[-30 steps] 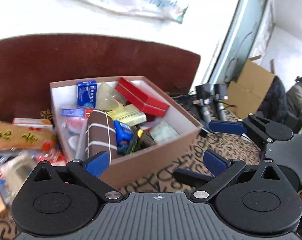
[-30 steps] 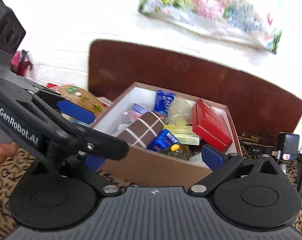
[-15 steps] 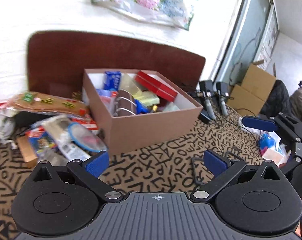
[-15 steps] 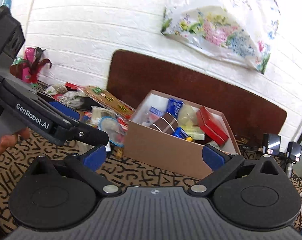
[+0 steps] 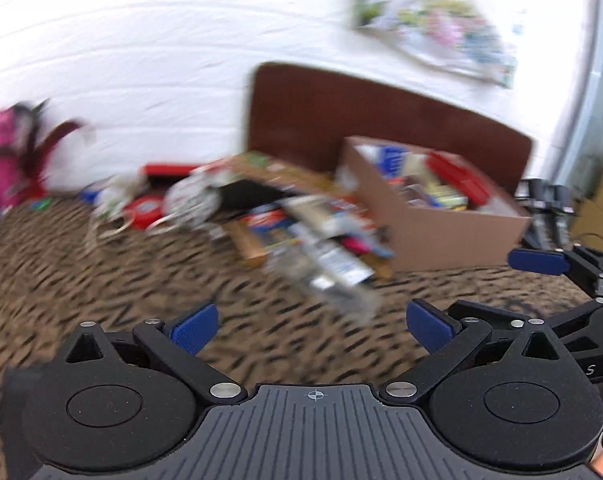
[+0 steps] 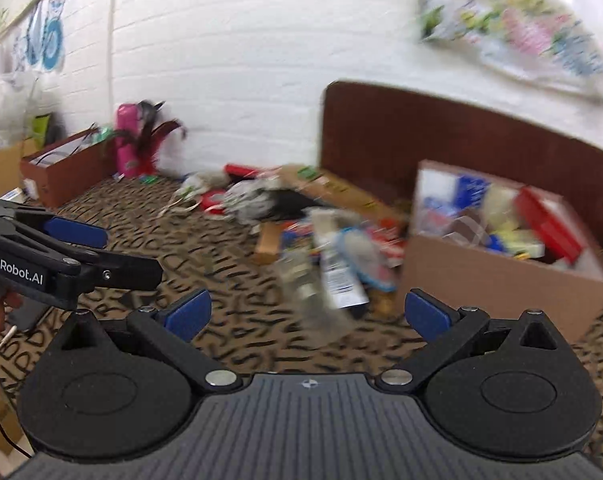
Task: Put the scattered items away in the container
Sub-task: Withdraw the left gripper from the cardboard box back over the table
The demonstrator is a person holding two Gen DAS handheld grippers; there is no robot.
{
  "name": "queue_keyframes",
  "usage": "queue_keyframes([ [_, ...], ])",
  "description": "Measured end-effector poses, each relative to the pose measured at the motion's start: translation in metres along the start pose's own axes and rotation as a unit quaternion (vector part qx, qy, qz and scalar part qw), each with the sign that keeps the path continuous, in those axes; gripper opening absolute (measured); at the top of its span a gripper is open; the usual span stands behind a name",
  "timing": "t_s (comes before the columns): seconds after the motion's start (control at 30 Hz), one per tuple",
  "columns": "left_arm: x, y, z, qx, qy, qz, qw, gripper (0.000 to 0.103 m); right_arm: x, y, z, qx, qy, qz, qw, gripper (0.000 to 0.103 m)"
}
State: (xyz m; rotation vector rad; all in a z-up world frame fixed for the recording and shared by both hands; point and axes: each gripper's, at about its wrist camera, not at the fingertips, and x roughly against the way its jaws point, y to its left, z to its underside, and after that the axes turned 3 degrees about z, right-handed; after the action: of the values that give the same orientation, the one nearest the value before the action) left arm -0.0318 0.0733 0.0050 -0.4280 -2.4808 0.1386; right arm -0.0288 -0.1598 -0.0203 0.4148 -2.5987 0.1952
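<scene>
A brown cardboard box stands on the patterned cloth at the right, filled with packets, a red box and a blue box. A blurred pile of scattered packets lies on the cloth to the left of the box. My left gripper is open and empty, well back from the pile. My right gripper is open and empty, also back from the pile. The right gripper shows at the right edge of the left wrist view, the left gripper at the left of the right wrist view.
A dark brown board leans on the white brick wall behind the box. A pink bottle with red feathers and a low brown box stand at the far left. Loose bits lie near the wall. Black devices sit right of the box.
Both grippers have pulled back from the box and swung left; the box now sits farther off at the right and the scattered pile is in the middle. Both views are motion-blurred.
</scene>
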Motion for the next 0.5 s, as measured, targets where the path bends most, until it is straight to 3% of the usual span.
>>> queue_keyframes([
  [0.23,-0.009,0.038,0.007,0.046,0.016,-0.016,0.9987,0.103,-0.033,0.018,-0.003,-0.01,0.042,-0.021,0.999,0.102],
  [0.4,-0.044,0.045,0.003,0.057,0.034,-0.003,0.9978,0.103,-0.055,0.018,0.003,-0.006,0.04,0.052,0.998,0.102],
  [0.5,-0.068,0.048,0.001,0.058,0.048,-0.003,0.9972,0.102,-0.071,0.01,0.008,-0.005,0.039,0.047,0.998,0.102],
])
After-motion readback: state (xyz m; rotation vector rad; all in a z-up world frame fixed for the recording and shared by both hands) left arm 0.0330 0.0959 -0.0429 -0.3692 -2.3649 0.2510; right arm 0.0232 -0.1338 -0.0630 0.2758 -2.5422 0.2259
